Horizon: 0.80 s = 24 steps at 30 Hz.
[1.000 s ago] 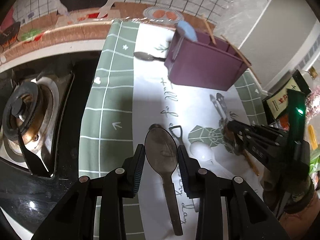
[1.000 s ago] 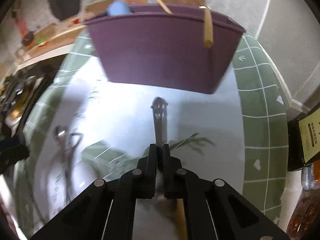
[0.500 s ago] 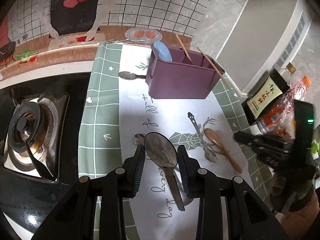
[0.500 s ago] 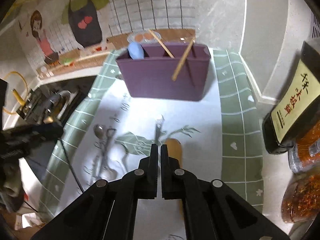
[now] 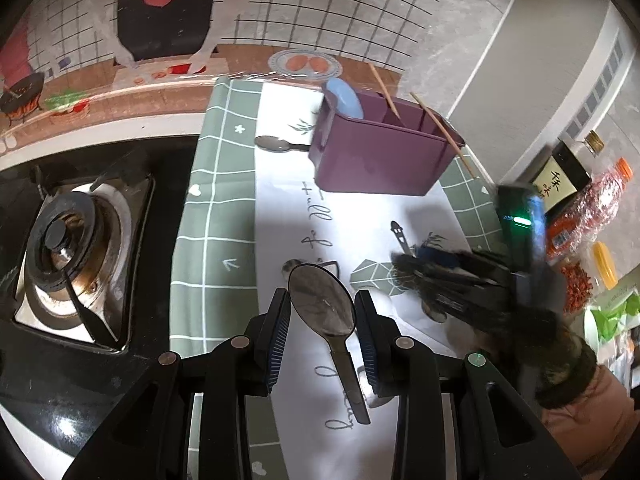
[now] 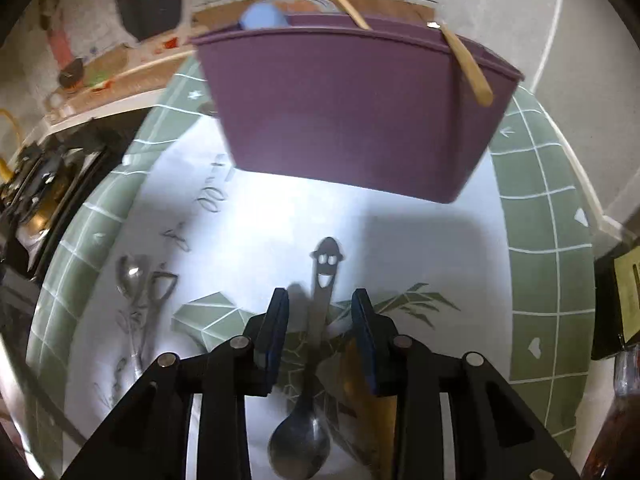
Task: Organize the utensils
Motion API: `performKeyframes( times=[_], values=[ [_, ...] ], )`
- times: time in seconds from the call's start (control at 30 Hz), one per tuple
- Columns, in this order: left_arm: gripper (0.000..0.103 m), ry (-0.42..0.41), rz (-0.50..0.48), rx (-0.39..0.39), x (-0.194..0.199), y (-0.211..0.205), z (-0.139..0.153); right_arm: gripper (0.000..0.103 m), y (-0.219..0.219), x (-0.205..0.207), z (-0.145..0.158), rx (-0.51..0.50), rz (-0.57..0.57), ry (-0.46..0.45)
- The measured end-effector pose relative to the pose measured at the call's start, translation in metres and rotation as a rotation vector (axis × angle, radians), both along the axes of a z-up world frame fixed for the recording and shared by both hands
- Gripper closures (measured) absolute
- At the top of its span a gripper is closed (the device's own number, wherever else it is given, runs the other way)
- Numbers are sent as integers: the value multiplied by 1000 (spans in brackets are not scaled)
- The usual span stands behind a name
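Observation:
My left gripper [image 5: 322, 312] is shut on the bowl of a large metal spoon [image 5: 320, 300], held above the mat with its handle hanging toward me. My right gripper [image 6: 320, 316], blurred in the left wrist view [image 5: 404, 264], is low over the mat and its jaws are opening. The handle of a smiley-face metal spoon [image 6: 322, 300] lies between the pads, which do not touch it. A wooden spoon [image 6: 360, 380] lies under the right finger. The purple utensil holder [image 6: 352, 108] stands beyond, holding chopsticks [image 6: 468, 64] and a blue spoon [image 6: 264, 18].
More metal utensils [image 6: 136, 284] lie at the mat's left, and another spoon [image 5: 272, 144] beside the holder [image 5: 380, 156]. A gas stove [image 5: 68, 248] sits left of the green-and-white mat [image 5: 212, 240]. Sauce bottles [image 5: 560, 176] stand at the right.
The right gripper rose and drew back while shut, then came down again over the smiley-face spoon with its jaws parted. The left gripper kept hold of its spoon.

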State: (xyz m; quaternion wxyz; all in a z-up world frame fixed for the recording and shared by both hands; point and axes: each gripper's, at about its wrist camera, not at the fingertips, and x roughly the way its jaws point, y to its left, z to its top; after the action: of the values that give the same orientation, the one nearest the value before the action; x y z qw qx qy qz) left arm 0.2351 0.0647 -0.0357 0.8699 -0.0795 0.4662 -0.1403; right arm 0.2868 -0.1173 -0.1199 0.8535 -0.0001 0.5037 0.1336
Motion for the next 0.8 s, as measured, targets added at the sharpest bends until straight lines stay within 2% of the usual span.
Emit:
performKeyframes(
  times=[0.2, 0.33, 0.37, 0.4, 0.43, 0.47, 0.5, 0.53, 0.8],
  values=[
    [69, 19, 18, -34, 2, 5, -10, 72, -9, -46, 19, 40, 9, -40],
    [69, 29, 9, -27, 2, 0, -15, 74, -9, -38, 3, 38, -63, -16],
    [69, 26, 5, -20, 2, -2, -14, 77, -12, -34, -2, 37, -70, -2],
    [69, 24, 1, -15, 1, -4, -14, 83, -11, -33, -3, 17, -74, -30],
    [69, 22, -1, -12, 0, -5, -13, 96, -5, -31, -5, -35, -58, -33],
    [69, 18, 0, -10, 0, -5, -12, 99, 0, -30, -4, -85, -42, -39],
    [69, 11, 1, -9, 0, -5, -10, 99, 2, -30, -4, -86, -34, -29],
    [69, 4, 0, -8, -1, -4, -8, 103, 1, -32, 0, -59, -23, -24],
    [69, -88, -19, -24, -12, 2, 26, 103, -19, -83, 74, 54, 15, -175]
  ],
)
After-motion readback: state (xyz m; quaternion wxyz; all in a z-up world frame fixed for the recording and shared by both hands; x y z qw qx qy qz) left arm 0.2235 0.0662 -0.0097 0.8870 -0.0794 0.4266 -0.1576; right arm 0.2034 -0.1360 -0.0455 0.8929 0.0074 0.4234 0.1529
